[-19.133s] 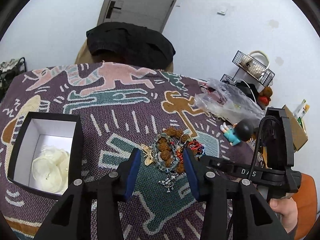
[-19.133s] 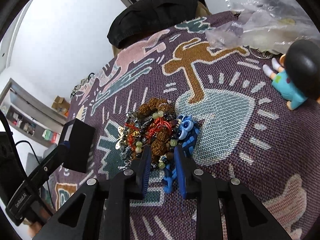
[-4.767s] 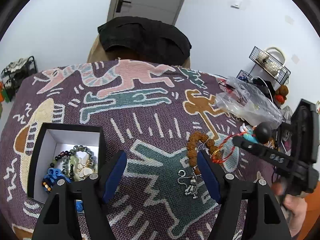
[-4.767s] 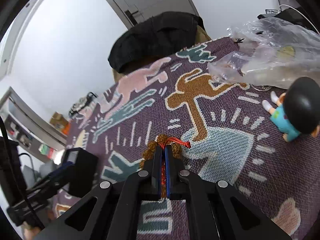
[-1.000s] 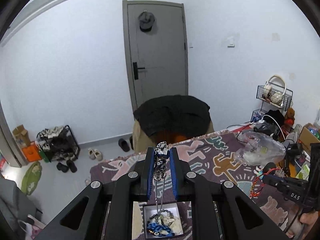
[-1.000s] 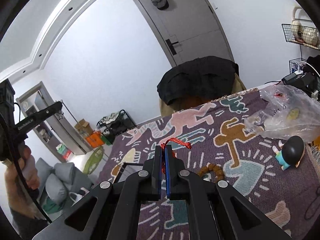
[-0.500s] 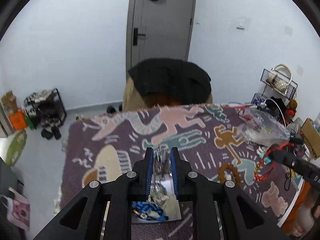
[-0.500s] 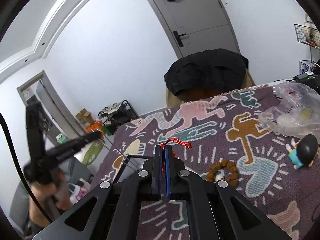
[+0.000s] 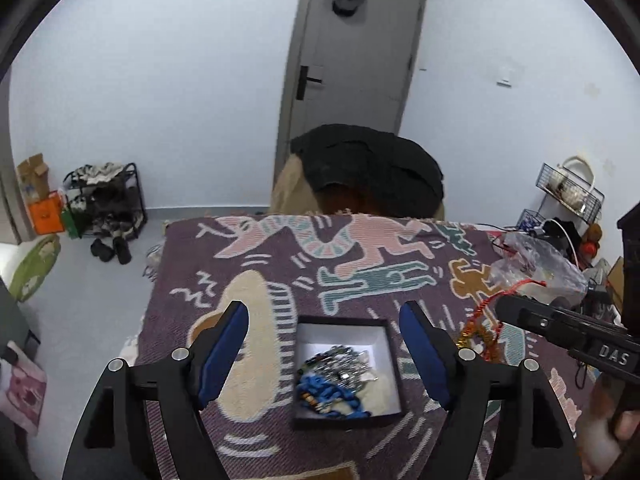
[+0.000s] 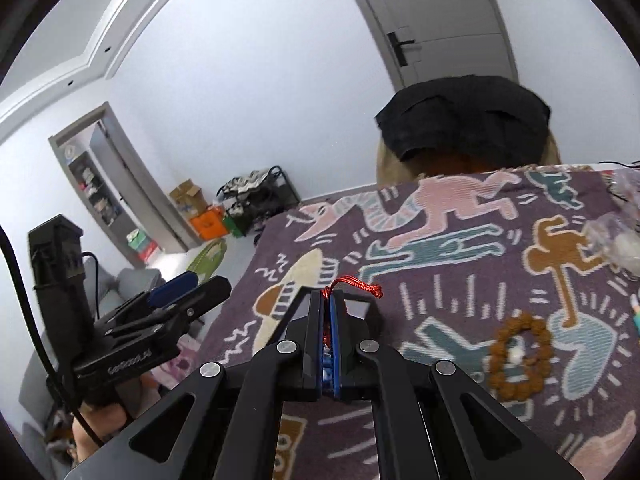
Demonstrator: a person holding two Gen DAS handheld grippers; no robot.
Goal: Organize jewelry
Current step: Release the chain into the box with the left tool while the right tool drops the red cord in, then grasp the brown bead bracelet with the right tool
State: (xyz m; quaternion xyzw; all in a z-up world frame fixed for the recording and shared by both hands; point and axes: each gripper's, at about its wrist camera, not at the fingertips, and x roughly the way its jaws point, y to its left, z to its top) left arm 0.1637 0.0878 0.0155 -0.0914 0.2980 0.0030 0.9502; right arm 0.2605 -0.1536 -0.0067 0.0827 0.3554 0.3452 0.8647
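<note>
A black jewelry box (image 9: 316,422) with a white lining sits on the patterned cloth and holds a blue bracelet (image 9: 332,394), a silver chain (image 9: 344,364) and beaded pieces. My left gripper (image 9: 324,338) is open and empty, held above the box. My right gripper (image 10: 329,308) is shut on a red cord bracelet (image 10: 356,283), which also shows hanging at the right in the left wrist view (image 9: 486,320). The box (image 10: 370,312) lies just beyond the right fingertips. A brown bead bracelet (image 10: 520,356) lies on the cloth to the right.
A clear plastic bag (image 9: 536,264) lies at the cloth's right side. A chair draped with a black garment (image 9: 368,176) stands behind the table. A shoe rack (image 9: 106,200) is on the floor at the left. The cloth's left edge (image 9: 160,280) drops to the floor.
My left gripper has opened and the silver chain it held now lies in the box. My right gripper has moved left toward the box with the red cord bracelet.
</note>
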